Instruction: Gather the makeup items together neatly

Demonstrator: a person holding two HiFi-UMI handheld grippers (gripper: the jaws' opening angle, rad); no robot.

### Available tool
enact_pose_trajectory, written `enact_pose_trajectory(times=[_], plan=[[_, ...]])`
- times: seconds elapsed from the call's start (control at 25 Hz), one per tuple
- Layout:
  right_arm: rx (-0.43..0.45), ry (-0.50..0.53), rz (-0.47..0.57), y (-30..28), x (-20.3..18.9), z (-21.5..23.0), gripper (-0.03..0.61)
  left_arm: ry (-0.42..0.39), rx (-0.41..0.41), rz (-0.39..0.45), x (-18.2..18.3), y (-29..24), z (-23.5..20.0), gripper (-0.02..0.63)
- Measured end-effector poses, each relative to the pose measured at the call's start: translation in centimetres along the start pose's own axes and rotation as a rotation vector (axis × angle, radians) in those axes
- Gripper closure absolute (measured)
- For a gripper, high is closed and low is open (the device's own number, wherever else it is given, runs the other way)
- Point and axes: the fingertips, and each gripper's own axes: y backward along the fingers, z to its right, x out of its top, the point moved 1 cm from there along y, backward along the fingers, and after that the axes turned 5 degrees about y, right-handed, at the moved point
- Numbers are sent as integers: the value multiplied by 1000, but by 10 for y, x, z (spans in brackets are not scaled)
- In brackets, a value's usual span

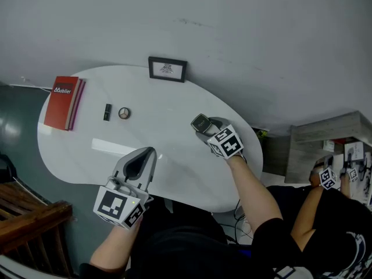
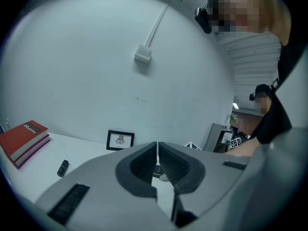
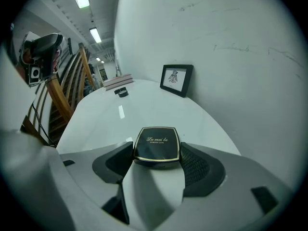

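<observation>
My right gripper (image 3: 156, 153) clamps the black compact (image 3: 157, 142) by its two side edges. It sits flat between the fingertips over the white table (image 3: 144, 109), lid up, jutting forward past them. It looks nearly square, so I can't tell its long axis. My left gripper (image 2: 157, 154) is closed on nothing.

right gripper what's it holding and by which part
The right gripper grips a black powder compact by its two opposite side edges, lid facing up. The left gripper is shut on nothing.
</observation>
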Motion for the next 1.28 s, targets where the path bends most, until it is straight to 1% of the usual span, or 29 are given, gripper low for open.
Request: enact_pose_trajectory(times=[0.16,0.44,0.56,0.72,0.92,1.04,1.12,1.28], plan=[[8,24,-27,-8,-3,0,304,6,8,-5,-3,-1,-1,591],[13,64,-62,-17,2,2,302,18,12,-8,-1,0,-9,591],[38,92,-81,-20,7,-7,302,26,0,-5,2,1,-20,591],[72,122,-82,-30,27,-26,302,29,-31,0,11,0,-40,591],[95,86,-64,-50,60,-54,302,34,-65,-7,23,14,-74,591],[103,9,-20,-60,84,-69,304,35,-75,-10,28,27,-100,591],[94,-22,-3,-64,97,-78,302,31,-88,-11,31,35,-116,591],[60,-26,-22,-78,111,-96,302,31,-125,-18,37,51,-142,591]])
